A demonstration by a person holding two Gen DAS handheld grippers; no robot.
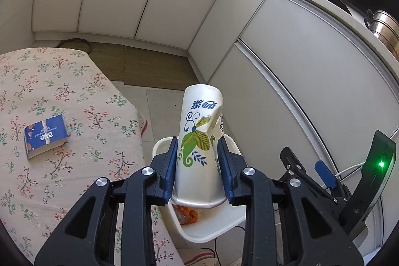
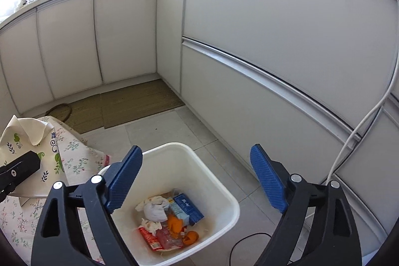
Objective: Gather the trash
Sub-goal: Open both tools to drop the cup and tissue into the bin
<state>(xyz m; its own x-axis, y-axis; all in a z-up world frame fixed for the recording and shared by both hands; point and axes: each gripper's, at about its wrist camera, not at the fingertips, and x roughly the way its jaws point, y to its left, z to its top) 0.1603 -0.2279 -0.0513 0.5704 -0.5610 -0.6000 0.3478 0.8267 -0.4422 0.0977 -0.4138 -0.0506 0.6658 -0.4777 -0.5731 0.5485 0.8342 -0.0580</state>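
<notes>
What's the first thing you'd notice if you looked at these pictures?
Probably the crushed paper cup with green leaves, squeezed in the left gripper right above the white bin. Next, the bin's colourful trash: a blue box, crumpled tissues and orange peel, with the open right gripper over it.

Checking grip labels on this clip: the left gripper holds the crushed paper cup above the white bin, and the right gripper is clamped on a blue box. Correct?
Not quite. The right gripper is open and empty, as the right wrist view shows; the blue box lies inside the white bin. The left gripper does hold the crushed paper cup above it.
</notes>
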